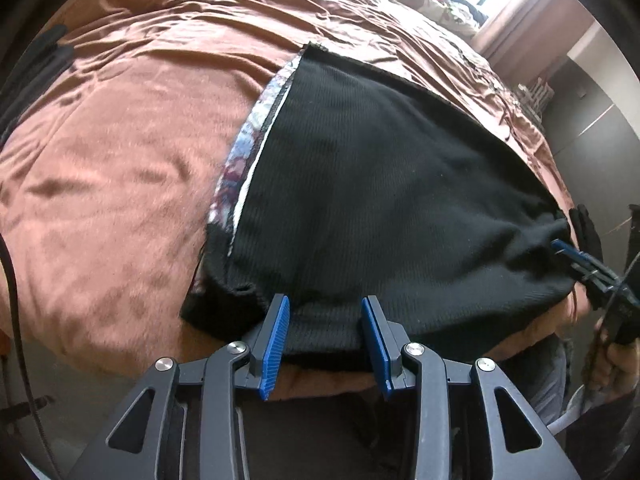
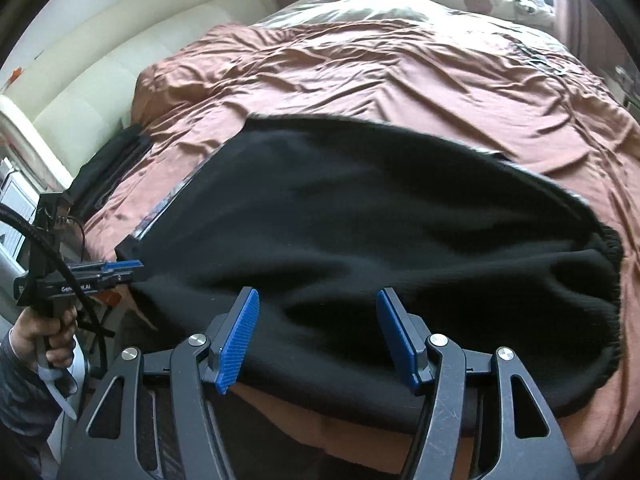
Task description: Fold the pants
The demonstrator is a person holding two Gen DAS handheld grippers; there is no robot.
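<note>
Pants (image 1: 380,184): black, laid flat on the bed (image 1: 120,160), directly ahead of both claws. Left claw (image 1: 325,332): spread wide, nothing held, at the near hem. Right claw (image 2: 318,324): likewise wide, empty. Step judged: between folds; a fresh grip on the near edge is called for.

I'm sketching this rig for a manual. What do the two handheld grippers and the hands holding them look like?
Both grippers, left and right, have black angular linkage arms with silver pivot bolts and ribbed blue finger pads. The left one, seen from the right wrist camera, carries white lettering and thick black cables. The bare left hand emerges from a dark grey sleeve.
</note>
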